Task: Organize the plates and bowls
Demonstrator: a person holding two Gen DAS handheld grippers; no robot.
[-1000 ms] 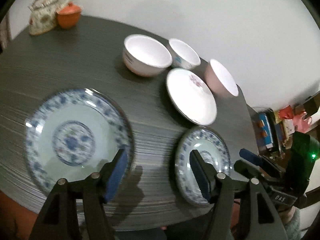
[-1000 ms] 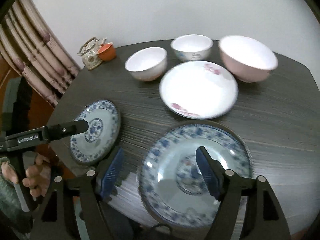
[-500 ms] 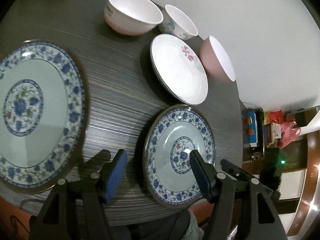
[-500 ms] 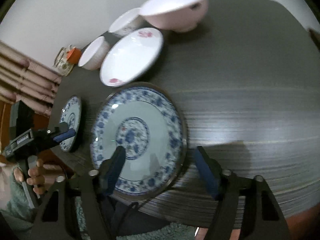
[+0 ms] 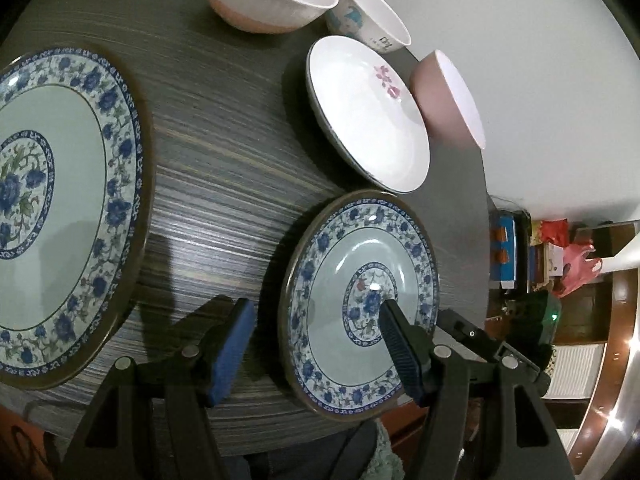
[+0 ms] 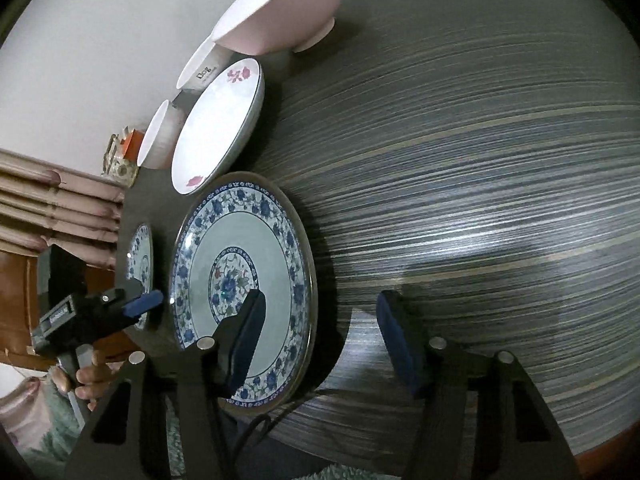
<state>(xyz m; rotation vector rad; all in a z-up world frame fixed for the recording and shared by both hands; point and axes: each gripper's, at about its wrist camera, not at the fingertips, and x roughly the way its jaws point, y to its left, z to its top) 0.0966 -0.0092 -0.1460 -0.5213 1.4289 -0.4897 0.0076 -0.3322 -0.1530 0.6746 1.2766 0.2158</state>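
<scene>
On the dark table (image 5: pixel 224 184), two blue plates: small plate (image 5: pixel 362 292) near the front edge, large plate (image 6: pixel 244 292) beside it. Left gripper (image 5: pixel 312 348) open astride the small plate's rim, pads not pressing. Right gripper (image 6: pixel 320 340) closing astride the large plate's rim, not yet gripping. Behind: white dish (image 5: pixel 366 114), three bowls.
</scene>
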